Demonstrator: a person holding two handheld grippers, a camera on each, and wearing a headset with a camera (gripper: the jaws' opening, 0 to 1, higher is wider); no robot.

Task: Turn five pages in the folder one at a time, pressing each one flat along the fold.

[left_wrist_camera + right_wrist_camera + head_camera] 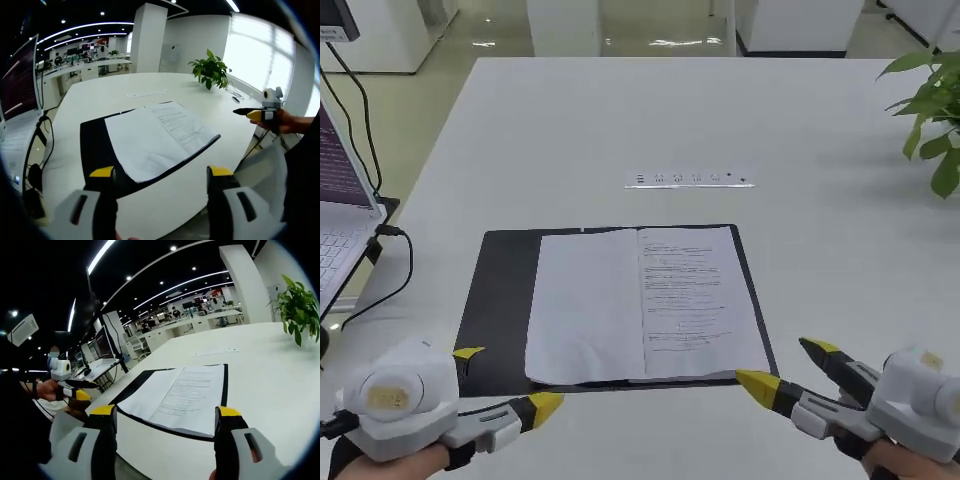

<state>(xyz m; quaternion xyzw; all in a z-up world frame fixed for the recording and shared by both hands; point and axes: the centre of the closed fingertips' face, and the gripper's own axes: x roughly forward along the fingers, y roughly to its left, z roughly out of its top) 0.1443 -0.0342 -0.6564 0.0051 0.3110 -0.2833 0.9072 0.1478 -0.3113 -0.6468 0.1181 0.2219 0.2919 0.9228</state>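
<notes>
A black folder (500,300) (97,145) (135,385) lies open on the white table, with a blank white page (585,305) on the left and a printed page (695,300) (192,390) on the right. My left gripper (505,385) (160,175) hovers open near the folder's front left corner, nothing between its yellow-tipped jaws. Near the front right corner my right gripper (785,370) (165,412) is open too, also holding nothing. Neither touches the folder.
A laptop (335,215) with cables stands at the table's left edge. A green potted plant (930,110) (210,70) (297,307) sits at the far right. A white labelled strip (688,179) lies beyond the folder.
</notes>
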